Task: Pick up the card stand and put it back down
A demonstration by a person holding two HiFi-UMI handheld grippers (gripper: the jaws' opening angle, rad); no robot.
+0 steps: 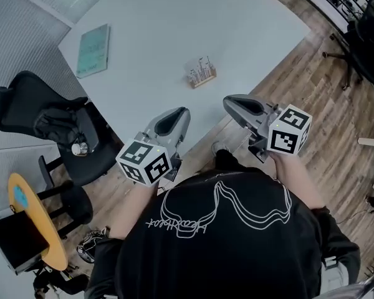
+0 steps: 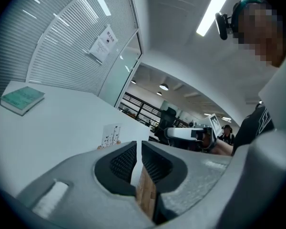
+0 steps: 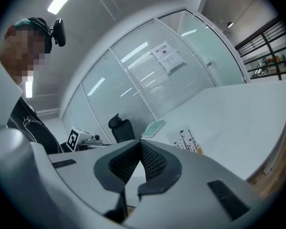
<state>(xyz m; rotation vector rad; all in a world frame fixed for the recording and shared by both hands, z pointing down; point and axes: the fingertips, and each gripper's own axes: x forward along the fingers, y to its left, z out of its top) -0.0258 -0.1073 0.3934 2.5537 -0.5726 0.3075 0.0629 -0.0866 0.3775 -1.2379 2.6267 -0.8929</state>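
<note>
The card stand (image 1: 201,72), a small wooden base holding white cards with dark prints, stands on the white table (image 1: 162,23) past its middle. It also shows in the left gripper view (image 2: 110,135) and the right gripper view (image 3: 187,140), beyond the jaws in both. My left gripper (image 1: 184,113) hovers at the table's near edge, shut and empty (image 2: 138,152). My right gripper (image 1: 228,102) is beside it to the right, also shut with nothing between its pads (image 3: 139,152). Both are well short of the stand.
A green book (image 1: 92,50) lies near the table's far left corner. A black office chair (image 1: 56,126) with clothing on it stands left of the table, with a round yellow stool (image 1: 34,220) beside it. More chairs (image 1: 364,30) stand at the far right on the wood floor.
</note>
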